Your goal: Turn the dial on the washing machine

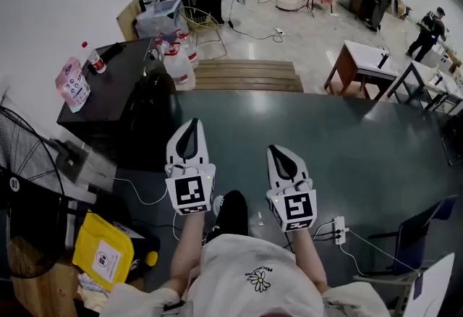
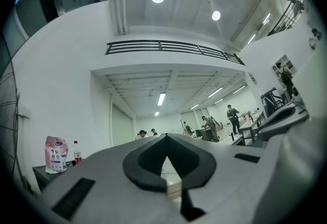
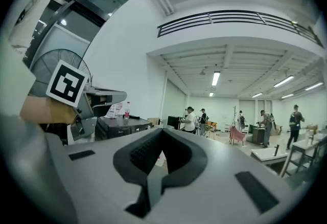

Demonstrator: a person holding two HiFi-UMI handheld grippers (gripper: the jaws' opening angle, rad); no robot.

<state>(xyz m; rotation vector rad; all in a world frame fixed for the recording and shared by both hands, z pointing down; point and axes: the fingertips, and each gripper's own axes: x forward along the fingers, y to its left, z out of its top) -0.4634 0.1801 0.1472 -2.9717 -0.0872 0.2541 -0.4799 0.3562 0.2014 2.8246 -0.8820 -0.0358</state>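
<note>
A dark box-shaped machine (image 1: 116,91) stands at the left by the white wall, with a pink bag (image 1: 72,84) and a red-capped bottle (image 1: 92,58) on its top. No dial shows on it in any view. The right gripper view has the same machine (image 3: 122,126) far off at the left. My left gripper (image 1: 191,122) and right gripper (image 1: 278,149) are held side by side over the dark green floor, well short of the machine. The jaw tips of both meet, with nothing between them, in the left gripper view (image 2: 166,137) and the right gripper view (image 3: 162,130).
A black bag (image 1: 148,102) leans against the machine. A fan (image 1: 22,185) and a yellow bag (image 1: 101,250) are at the near left. White jugs (image 1: 177,58) and wooden boards (image 1: 246,74) lie ahead. A power strip (image 1: 338,230) lies on the floor. Tables (image 1: 365,62) and people are further off.
</note>
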